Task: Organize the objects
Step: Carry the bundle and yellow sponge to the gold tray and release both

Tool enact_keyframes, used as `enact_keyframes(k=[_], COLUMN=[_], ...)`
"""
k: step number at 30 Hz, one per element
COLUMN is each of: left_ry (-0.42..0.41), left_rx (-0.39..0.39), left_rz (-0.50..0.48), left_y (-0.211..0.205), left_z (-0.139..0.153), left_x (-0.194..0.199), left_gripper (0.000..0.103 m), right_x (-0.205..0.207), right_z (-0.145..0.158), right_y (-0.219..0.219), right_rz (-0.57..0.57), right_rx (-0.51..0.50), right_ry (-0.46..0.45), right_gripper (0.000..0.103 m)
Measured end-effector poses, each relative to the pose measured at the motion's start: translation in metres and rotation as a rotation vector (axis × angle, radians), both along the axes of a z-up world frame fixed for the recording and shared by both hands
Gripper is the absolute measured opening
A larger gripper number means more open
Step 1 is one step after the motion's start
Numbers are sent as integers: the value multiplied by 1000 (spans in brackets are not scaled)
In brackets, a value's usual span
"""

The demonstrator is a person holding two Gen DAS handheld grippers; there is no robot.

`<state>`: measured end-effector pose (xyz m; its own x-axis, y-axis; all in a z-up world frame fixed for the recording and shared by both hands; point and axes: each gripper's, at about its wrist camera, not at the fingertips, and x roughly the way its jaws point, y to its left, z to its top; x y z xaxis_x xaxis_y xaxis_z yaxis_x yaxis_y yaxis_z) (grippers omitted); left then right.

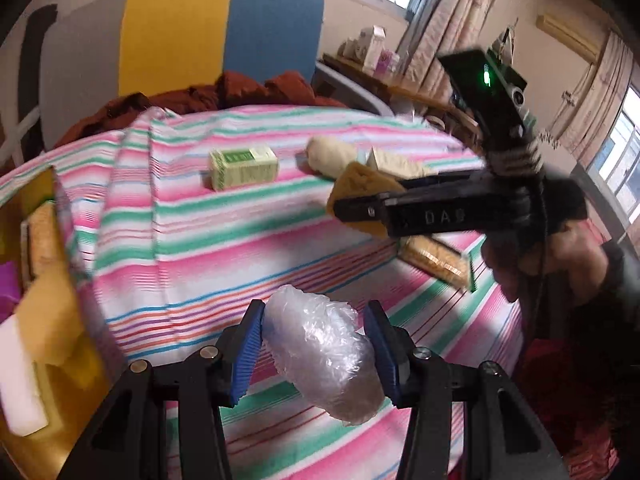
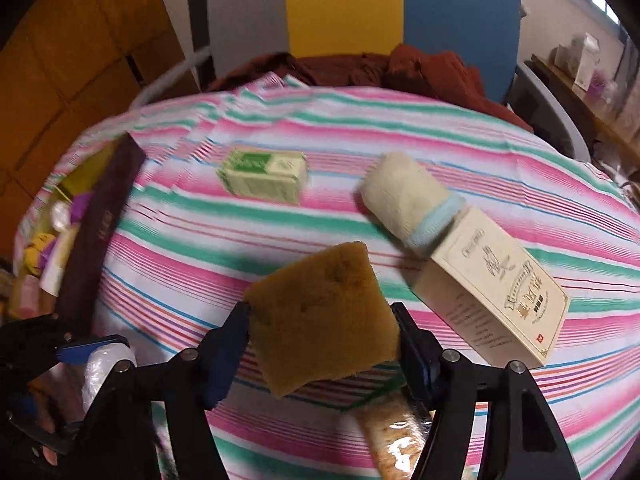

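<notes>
- Left wrist view put the open box (image 1: 60, 320) at the far left edge of the striped cloth (image 1: 192, 232), already crowded with foam blocks; a careless drop there could have bounced out or knocked a block over the wall
- Just right of it, the left gripper (image 1: 316, 344) pinched the bubble-wrap roll (image 1: 324, 356) between its blue pads; the slick, squashy film stuck out well past the pads toward the near side and looked likely to slide free on a quick swing
- Farther back, the green carton (image 1: 244, 168) lay flat and alone on the cloth, well apart from both tools
- To the right, the right gripper (image 2: 320, 344) was clamped on the brown sponge (image 2: 320, 320), held tilted by its sides above the cloth; the soft sponge could have twisted or slipped out
- At the far right, the rolled towel (image 2: 408, 200) touched the cream box (image 2: 492, 300), and a cracker packet (image 2: 396, 432) lay under the right tool; a low pass risked clipping them
</notes>
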<state>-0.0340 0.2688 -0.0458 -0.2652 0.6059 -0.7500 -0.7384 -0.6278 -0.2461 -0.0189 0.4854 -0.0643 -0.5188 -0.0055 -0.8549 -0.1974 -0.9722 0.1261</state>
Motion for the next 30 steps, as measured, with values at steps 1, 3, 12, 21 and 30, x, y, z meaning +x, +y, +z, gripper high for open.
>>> enact_keyframes(k=[1,3,12,21,30], left_ry=[15,27,59,111,163], left_rx=[8,26,79,40,10], left_rz=[15,48,264,514,643], left_y=[-7,-23,-117,-213,-247], left_z=[6,16,42,42,43], left_x=[0,-3,-28,-57,-62], left_gripper=[51,51,51,51,52], right_x=[0,3,-7,-28,-32], right_z=[4,12,53,68,57], right_y=[-2,-13,-83,-182,-249], right_rz=[7,18,75,256,293], right_rx=[-2,-3,-55,-110,-104], right_ry=[8,23,107,149,152], right_gripper=[69,69,69,69,70])
